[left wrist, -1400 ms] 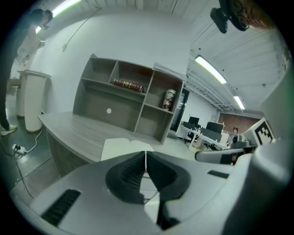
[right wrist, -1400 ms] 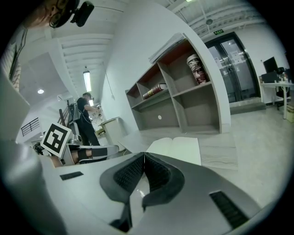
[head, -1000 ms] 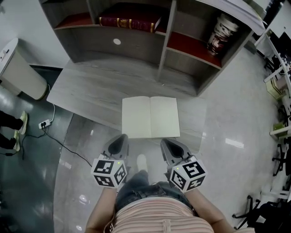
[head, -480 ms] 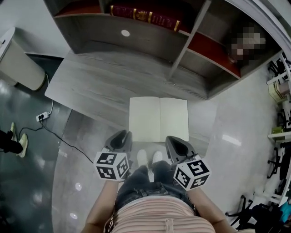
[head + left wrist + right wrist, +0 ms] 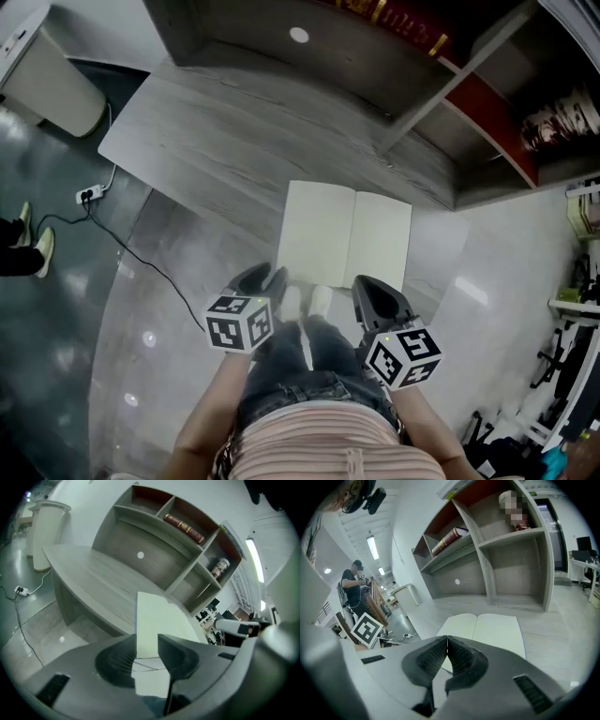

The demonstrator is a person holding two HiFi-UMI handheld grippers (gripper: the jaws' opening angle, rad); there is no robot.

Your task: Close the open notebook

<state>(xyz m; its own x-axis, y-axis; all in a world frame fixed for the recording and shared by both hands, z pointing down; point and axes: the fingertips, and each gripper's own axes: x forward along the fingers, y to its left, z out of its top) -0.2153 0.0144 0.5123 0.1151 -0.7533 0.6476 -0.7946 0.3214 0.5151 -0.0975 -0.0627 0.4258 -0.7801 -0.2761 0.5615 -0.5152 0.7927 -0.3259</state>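
Observation:
The open notebook (image 5: 347,234) lies flat with blank cream pages up, at the near edge of the grey wooden desk (image 5: 216,131). My left gripper (image 5: 267,279) hovers just short of the notebook's near left corner. Its jaws are opening, and the pads press on nothing. In the left gripper view the notebook (image 5: 157,613) shows through the gap of the left gripper (image 5: 147,640). My right gripper (image 5: 373,289) hangs before the near right edge, shut with nothing in it. From the right gripper (image 5: 447,640) the notebook (image 5: 487,629) lies ahead.
A shelf unit rises behind the desk, holding a red book (image 5: 403,19) and stacked cups (image 5: 553,122). A white bin (image 5: 47,80) stands at the left, with a power strip (image 5: 91,194) and cable on the glossy floor. A person (image 5: 354,590) stands far off.
Both grippers have sunk and come closer to the notebook's near edge. The left jaws, shut before, now stand apart. The right jaws stay shut.

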